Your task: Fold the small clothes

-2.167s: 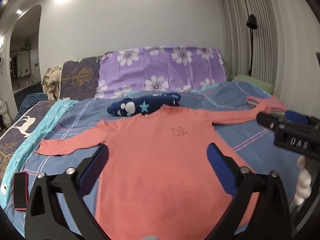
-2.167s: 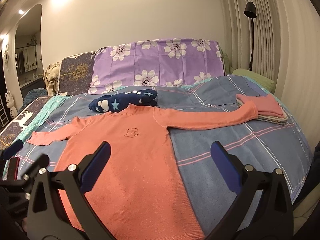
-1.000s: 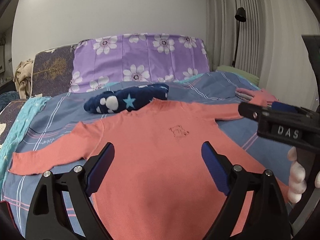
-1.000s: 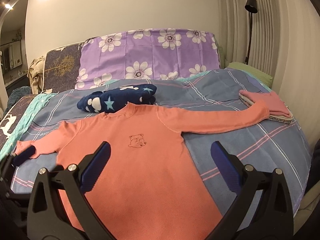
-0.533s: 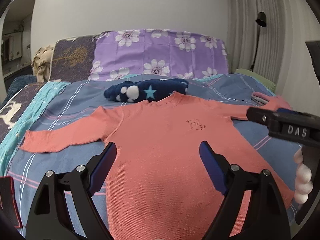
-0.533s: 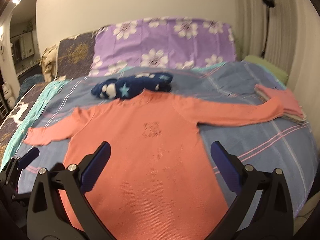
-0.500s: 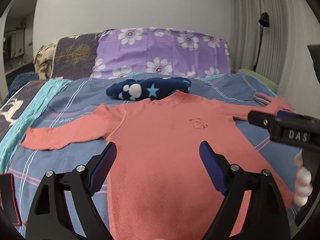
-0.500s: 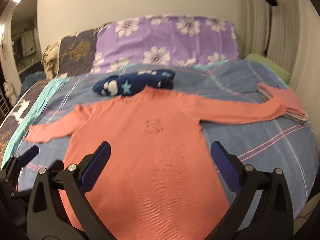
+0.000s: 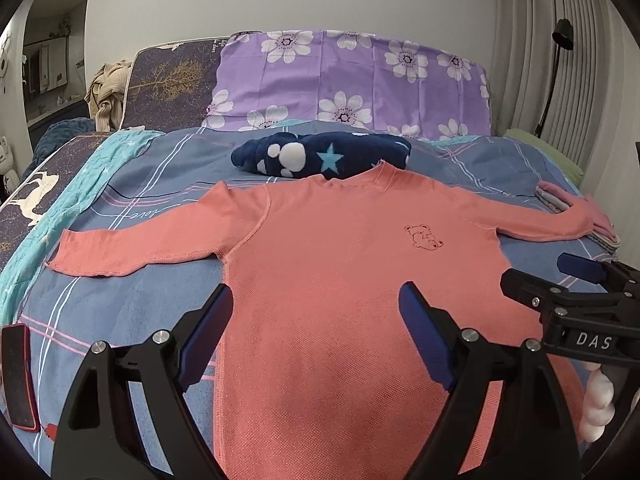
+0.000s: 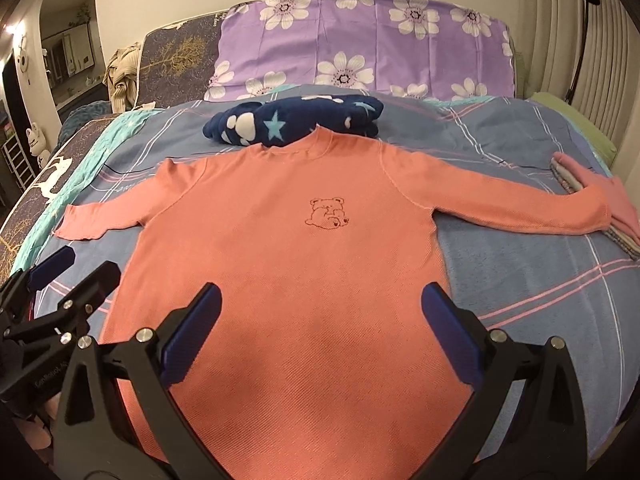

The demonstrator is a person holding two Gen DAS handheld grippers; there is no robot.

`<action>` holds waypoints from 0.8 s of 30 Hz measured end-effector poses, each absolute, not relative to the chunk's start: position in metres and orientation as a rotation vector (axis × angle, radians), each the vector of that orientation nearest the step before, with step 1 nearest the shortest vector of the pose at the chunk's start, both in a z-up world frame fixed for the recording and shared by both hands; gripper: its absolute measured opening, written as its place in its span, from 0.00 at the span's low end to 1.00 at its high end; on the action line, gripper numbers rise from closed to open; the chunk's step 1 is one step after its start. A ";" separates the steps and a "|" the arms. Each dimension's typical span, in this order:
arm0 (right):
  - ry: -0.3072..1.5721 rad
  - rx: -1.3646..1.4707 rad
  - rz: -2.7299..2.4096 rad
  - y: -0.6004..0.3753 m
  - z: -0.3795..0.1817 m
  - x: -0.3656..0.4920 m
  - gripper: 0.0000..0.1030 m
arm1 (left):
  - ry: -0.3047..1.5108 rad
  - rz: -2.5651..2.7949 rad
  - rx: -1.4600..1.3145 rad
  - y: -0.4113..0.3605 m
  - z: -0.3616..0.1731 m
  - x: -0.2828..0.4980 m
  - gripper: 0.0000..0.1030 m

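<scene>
Coral shirt (image 10: 288, 264) spread flat on bed (image 10: 520, 272), left tool (image 9: 316, 328) and right tool (image 10: 320, 320) both wide open, empty

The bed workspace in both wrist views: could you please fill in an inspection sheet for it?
Surface: blue plaid bedspread.
Job's things: coral shirt flat, face up, sleeves spread; right cuff overlaps folded pink stack.
Clutter: navy star blanket touching the collar; red-edged phone.
Grippers: left gripper and right gripper, jaws open, empty, above the hem.
Cables: nothing seen.
Surroundings: purple floral pillow, lamp.
</scene>
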State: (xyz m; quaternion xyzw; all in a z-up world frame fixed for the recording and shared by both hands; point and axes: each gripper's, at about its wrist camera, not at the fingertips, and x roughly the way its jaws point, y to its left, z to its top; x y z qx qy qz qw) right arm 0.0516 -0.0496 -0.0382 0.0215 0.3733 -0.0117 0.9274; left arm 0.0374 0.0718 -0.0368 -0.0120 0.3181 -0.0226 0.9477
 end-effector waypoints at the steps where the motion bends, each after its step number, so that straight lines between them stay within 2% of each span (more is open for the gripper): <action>1: 0.769 0.048 -0.025 -0.051 -0.039 0.054 0.98 | 0.649 -0.044 -0.021 0.072 -0.037 0.038 0.83; 24: 0.832 0.013 -0.061 -0.054 -0.069 0.097 0.98 | 0.724 -0.019 -0.066 0.093 -0.066 0.073 0.83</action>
